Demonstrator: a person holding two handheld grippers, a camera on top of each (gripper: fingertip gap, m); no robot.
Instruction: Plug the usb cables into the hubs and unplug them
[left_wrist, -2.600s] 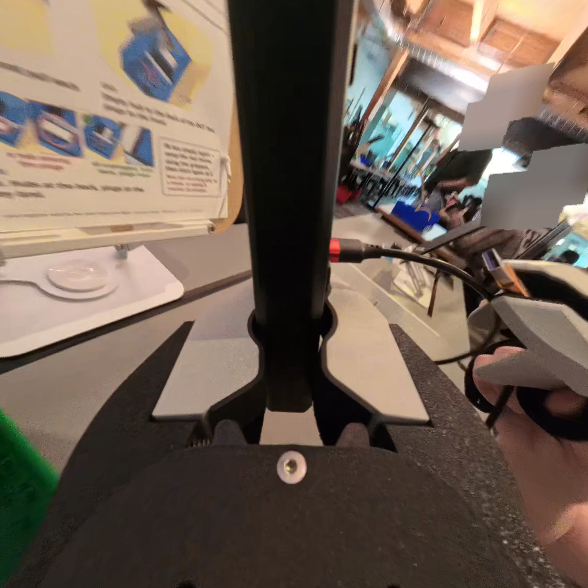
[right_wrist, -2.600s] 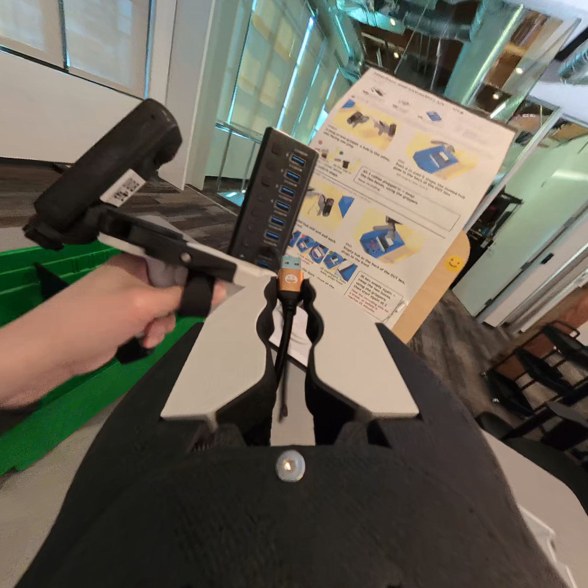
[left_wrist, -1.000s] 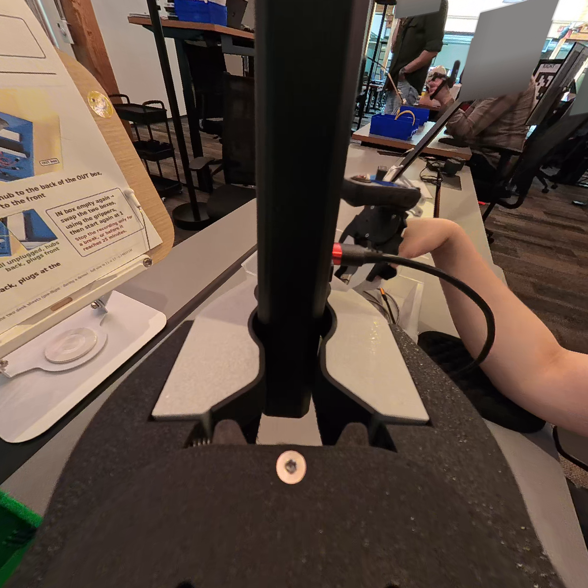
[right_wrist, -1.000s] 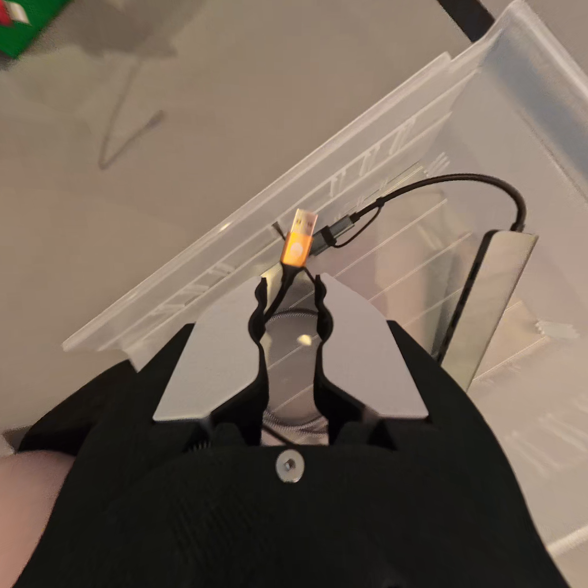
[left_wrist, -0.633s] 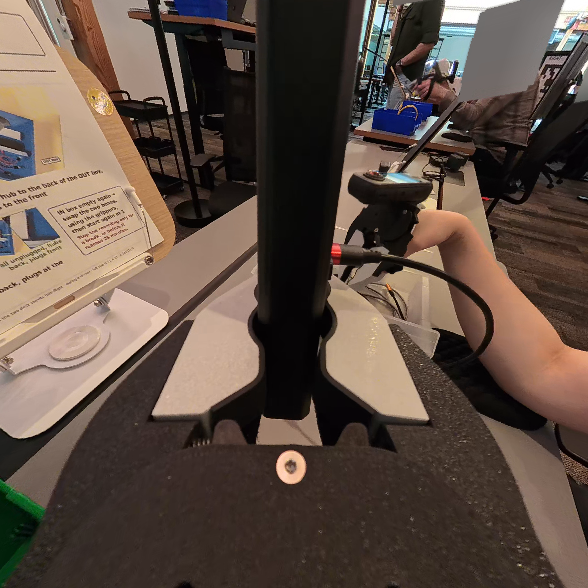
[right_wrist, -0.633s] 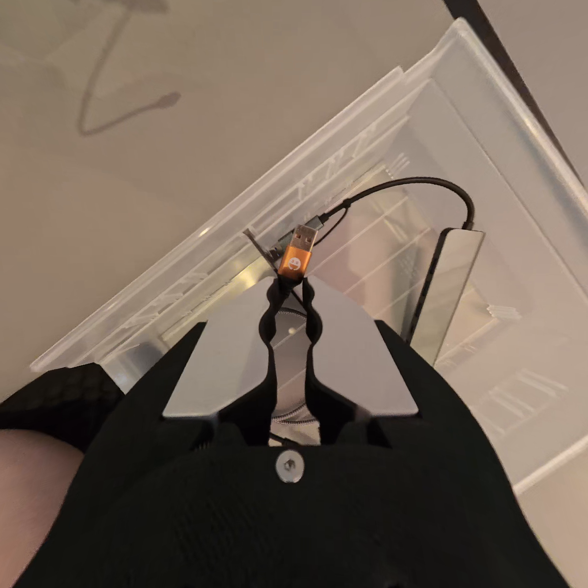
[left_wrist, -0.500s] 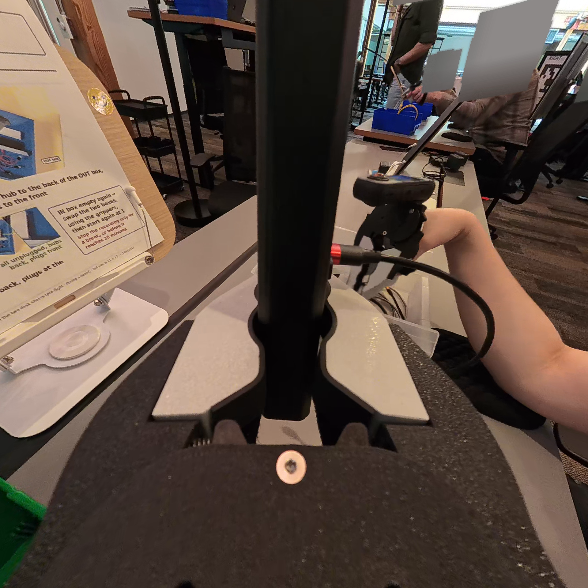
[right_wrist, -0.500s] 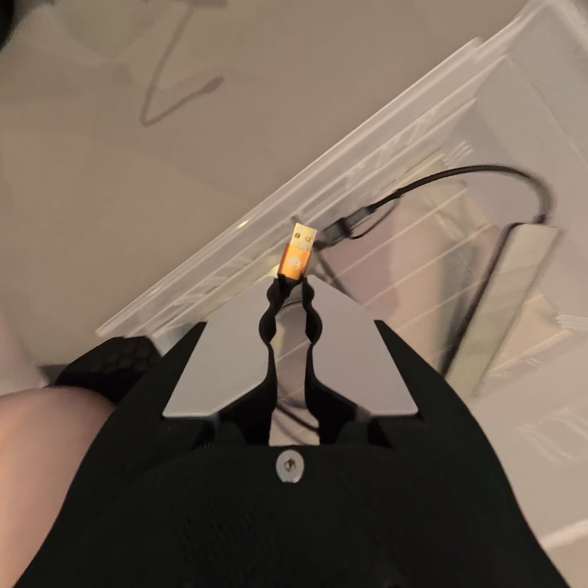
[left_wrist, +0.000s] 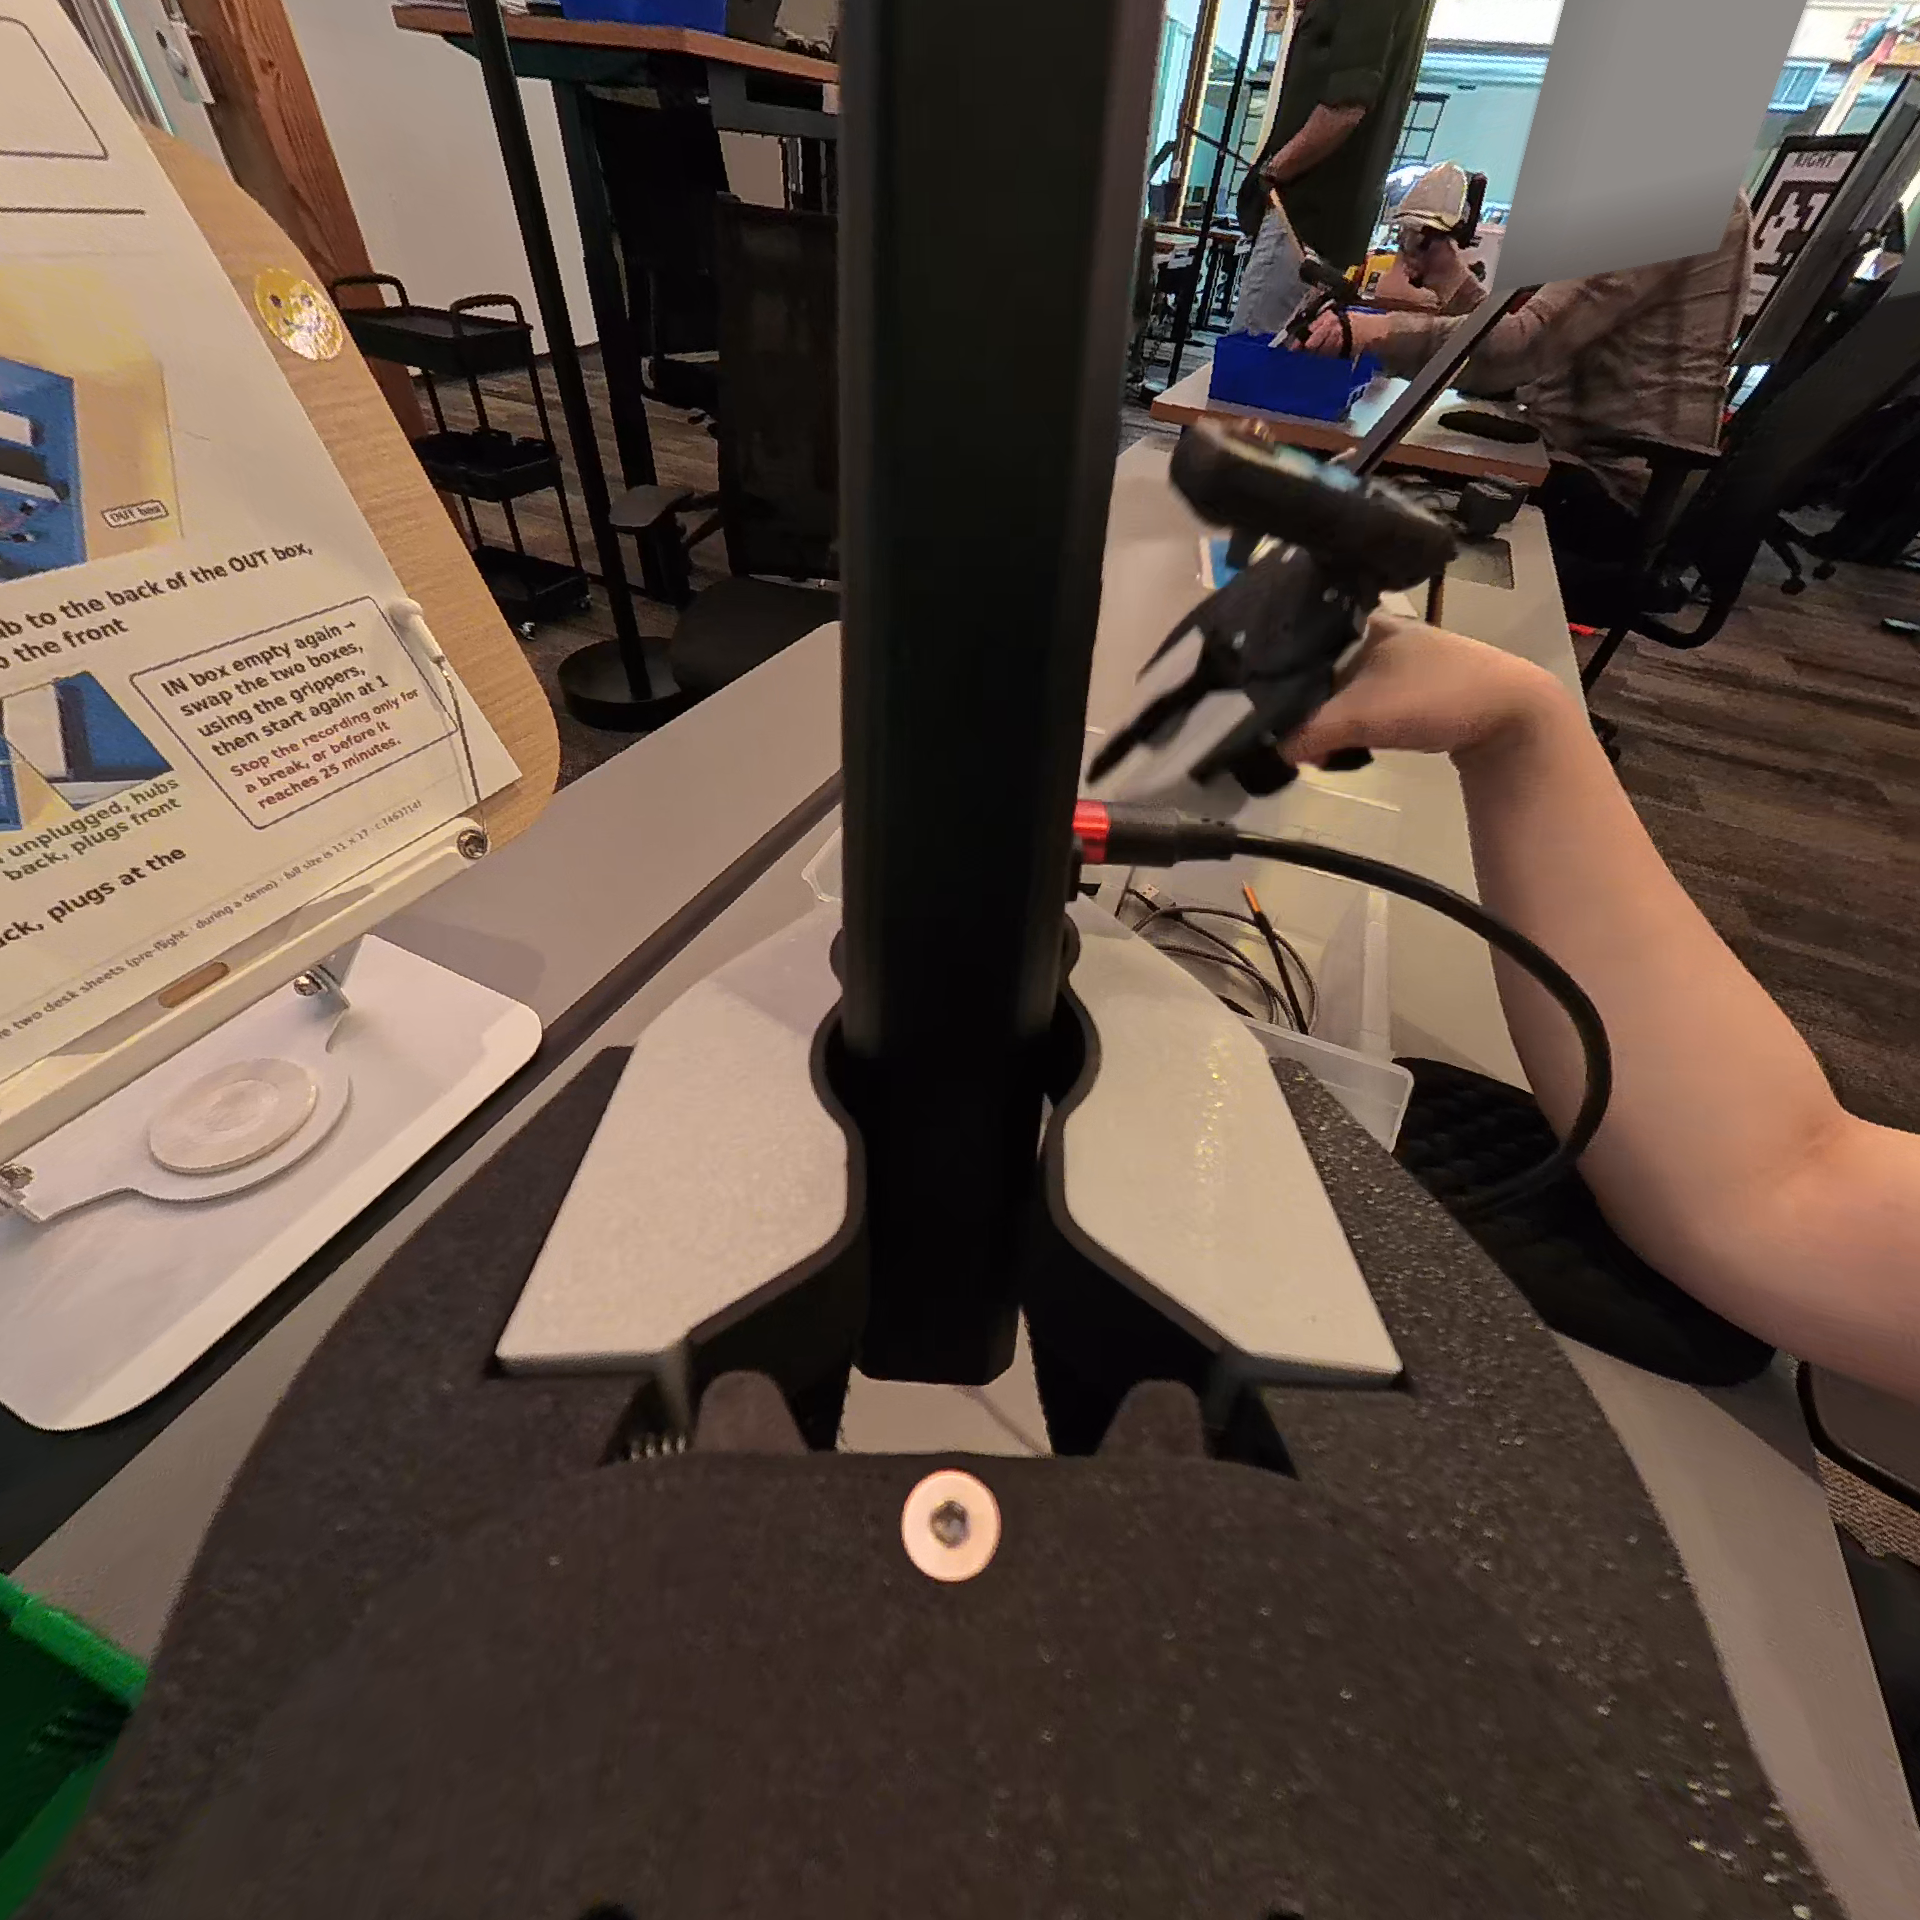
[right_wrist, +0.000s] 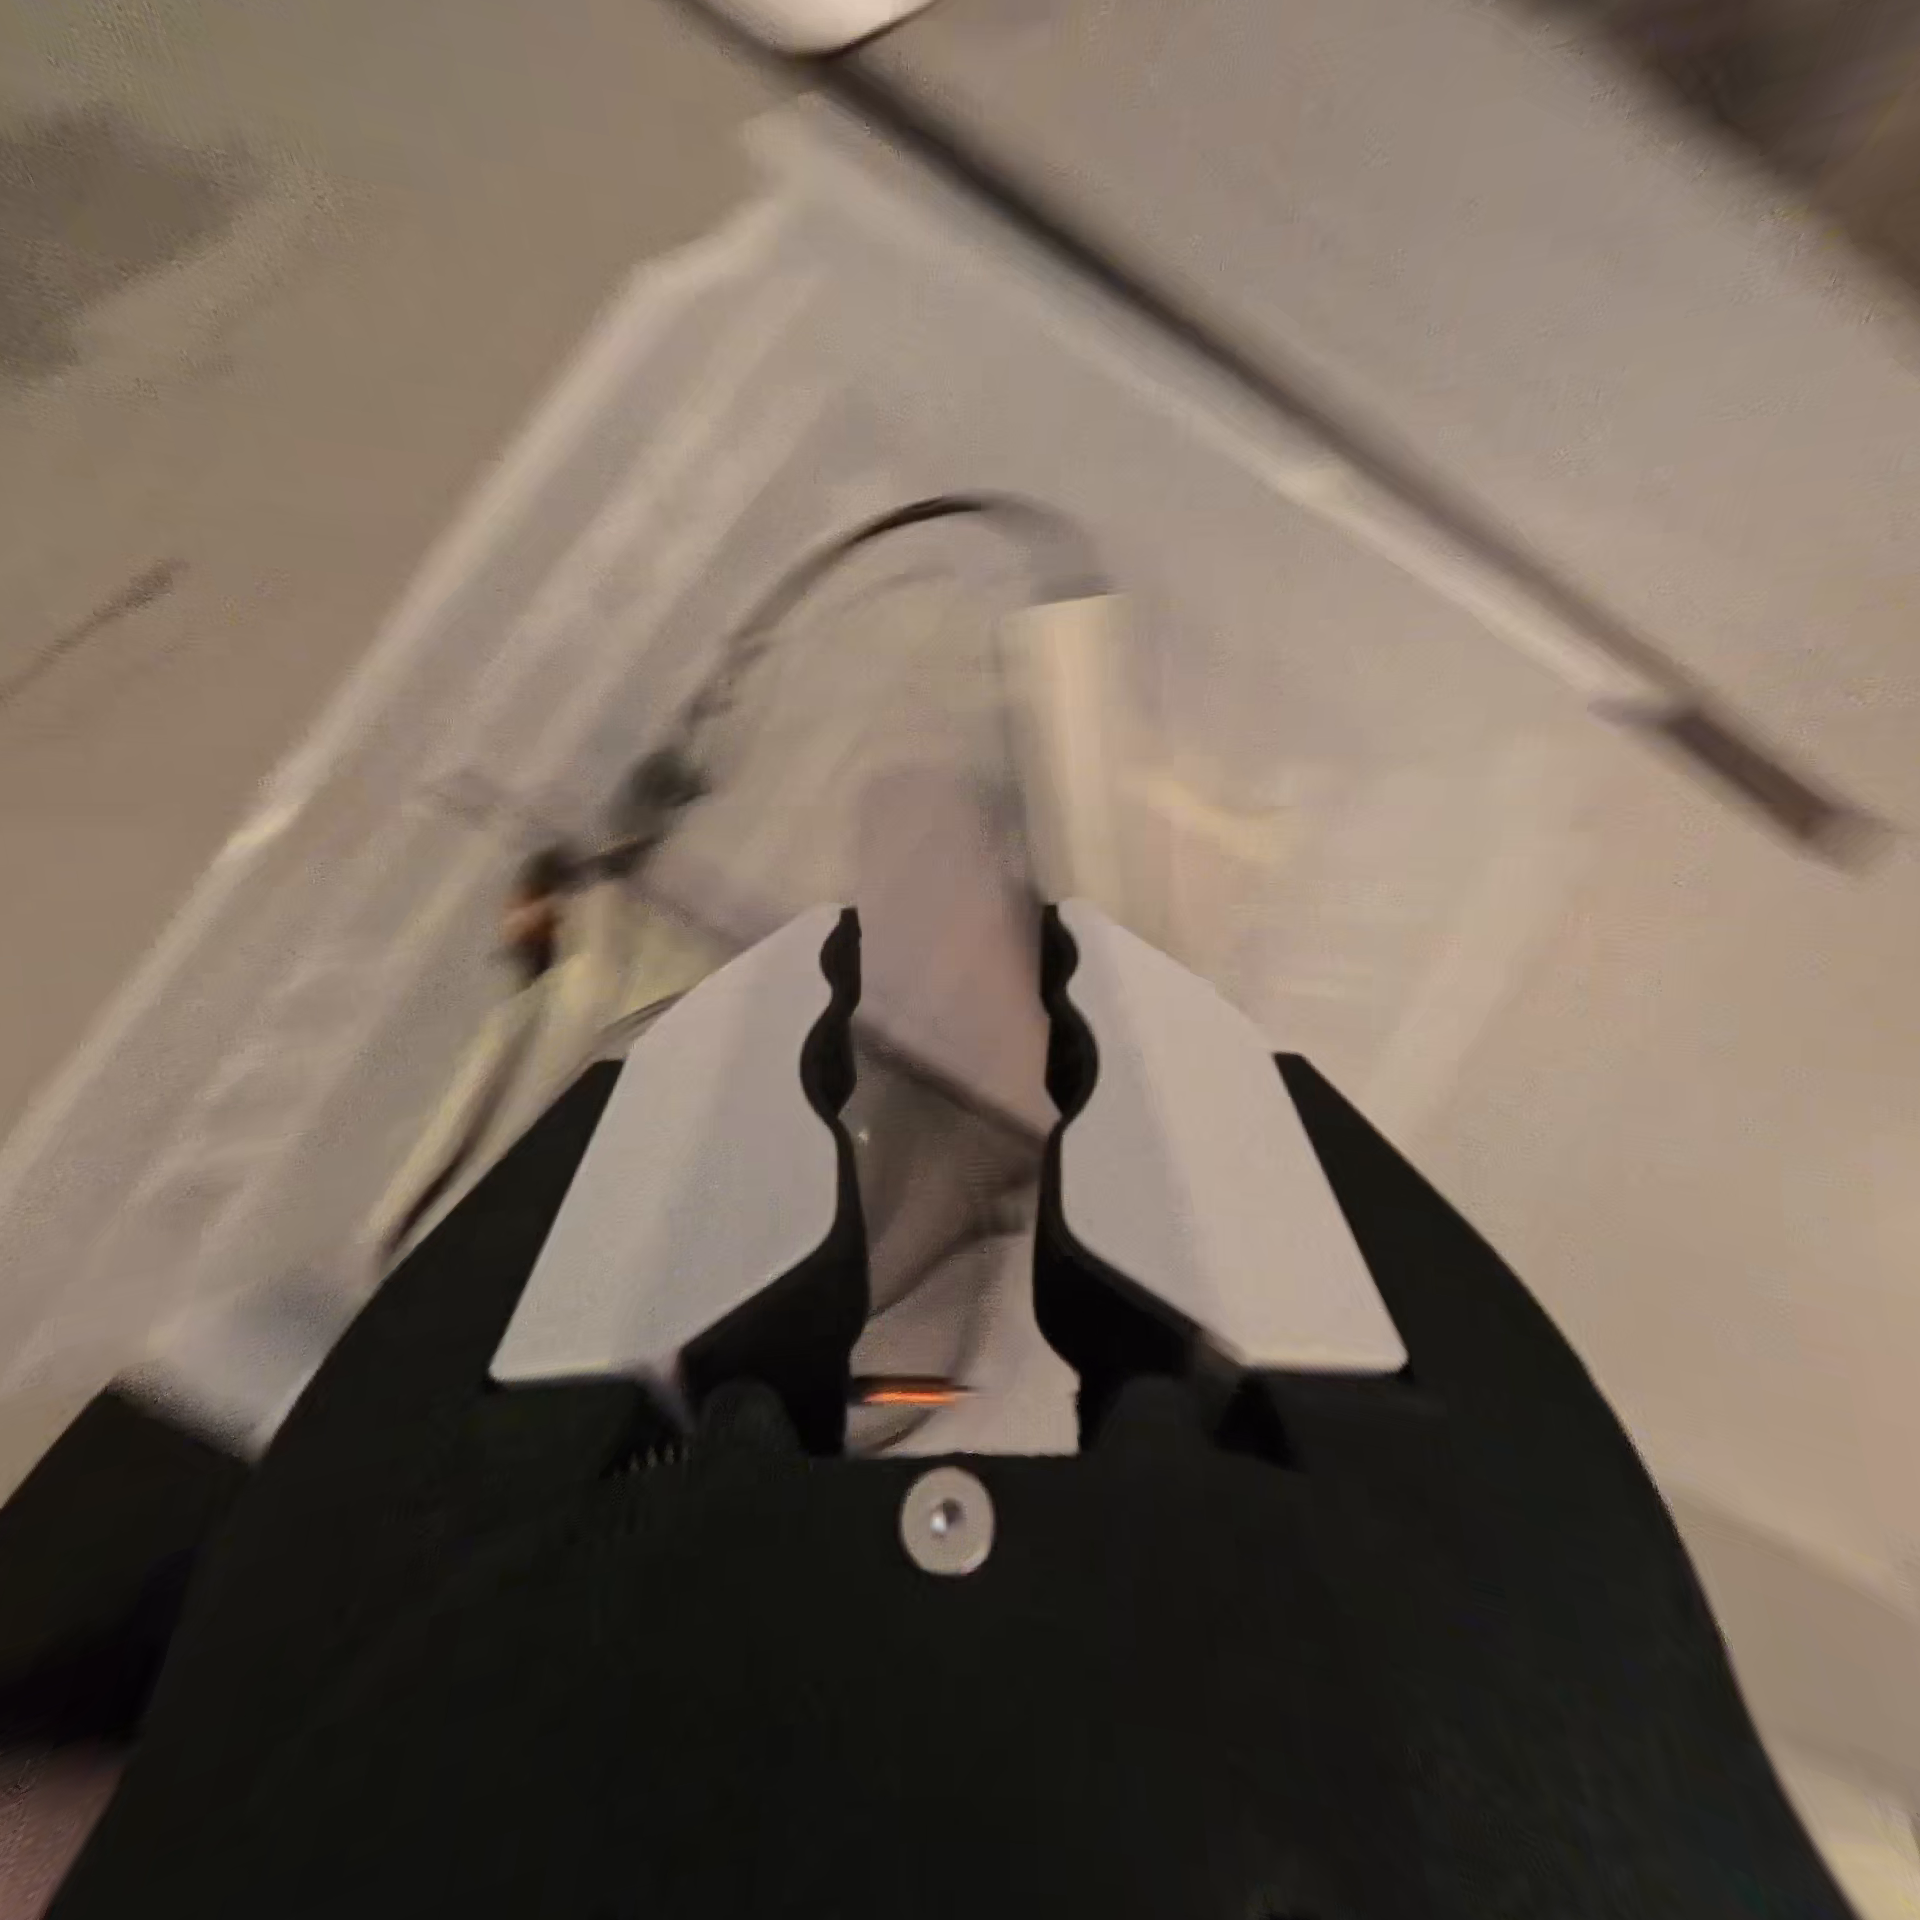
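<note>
My left tongs (left_wrist: 951, 997) are clamped on a long black slab-shaped USB hub (left_wrist: 966, 540), which stands upright with its long axis running straight up out of the top of the view. A black cable with a red-collared plug (left_wrist: 1101, 831) sits in its right edge and points sideways. The hub looks stiff, light and smooth, so I would hold it low on the flat faces, as now. My right tongs (right_wrist: 951, 925) are spread and hold nothing, above a clear plastic bin (right_wrist: 582, 374) that is badly blurred. The loose braided cables (left_wrist: 1216, 956) in it would be limp; I'd take them by the rigid plug shell.
</note>
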